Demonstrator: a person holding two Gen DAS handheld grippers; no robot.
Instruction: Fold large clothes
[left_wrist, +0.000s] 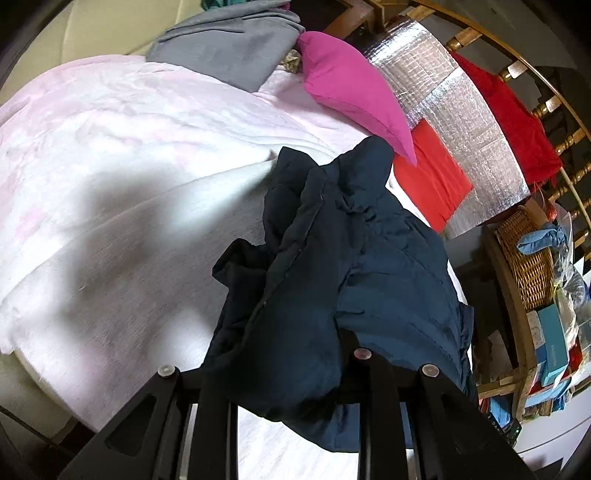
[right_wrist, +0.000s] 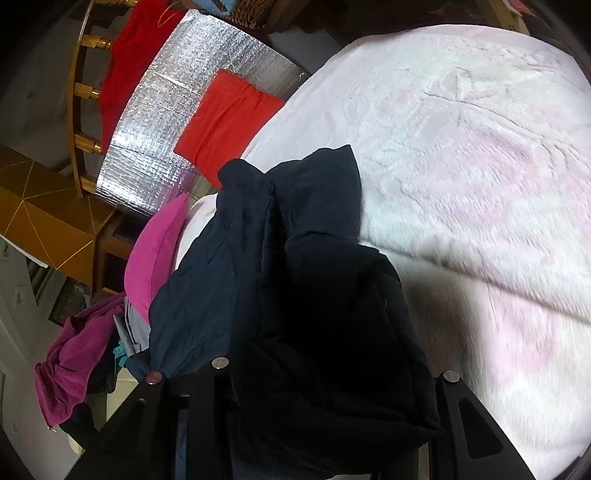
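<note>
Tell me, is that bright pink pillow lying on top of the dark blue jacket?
No. The pink pillow rests on the pale blanket behind the dark blue jacket, not on it.

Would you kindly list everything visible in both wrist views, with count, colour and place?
jacket: one, dark navy, bunched over the bed, held by both grippers
blanket: one, pale pink, covering the bed
pillow: one, magenta, at the bed's far edge
grey garment: one, folded, beyond the pillow
red cloth: one, on the silver foil mat
red garment: one, hung on the wooden railing
wicker basket: one, brown, on the shelf
purple garment: one, crumpled heap
left gripper: black, shut on jacket
right gripper: black, shut on jacket
</note>
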